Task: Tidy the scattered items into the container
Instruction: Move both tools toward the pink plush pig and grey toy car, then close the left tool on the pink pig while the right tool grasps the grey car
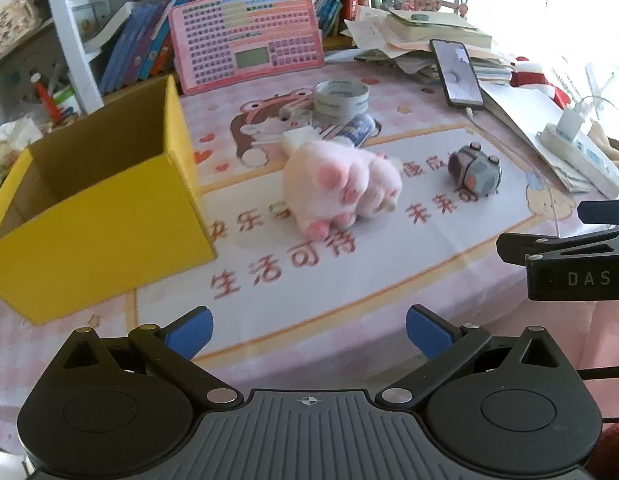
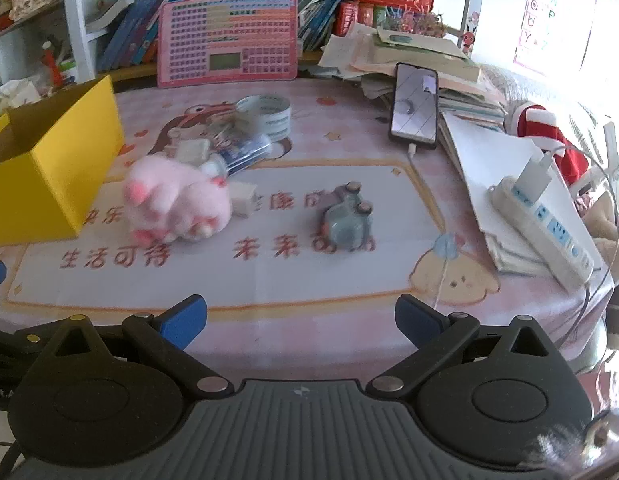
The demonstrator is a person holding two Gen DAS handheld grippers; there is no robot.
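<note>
We are looking at a table covered with a pink cartoon cloth, printed characters running across its middle. The yellow box is standing open-topped at the left, its brown inside showing nothing that we can make out. A pink keyboard-style board is leaning upright at the back, against a row of books. A phone is resting propped on a paper stack at the right, a cable plugged in. A white power strip is lying on papers at the far right.

Scattered items are sitting mid-table, all outside the box: a pink plush paw just beside the box's right wall; a tape roll behind it; a blue-and-white tube lying between tape and plush; a grey-blue toy figure lying apart to the right; a small white block touching the plush.

We are holding the left gripper low over the near cloth, fingers spread wide, nothing between them. The right gripper is likewise spread apart and gripping nothing.
</note>
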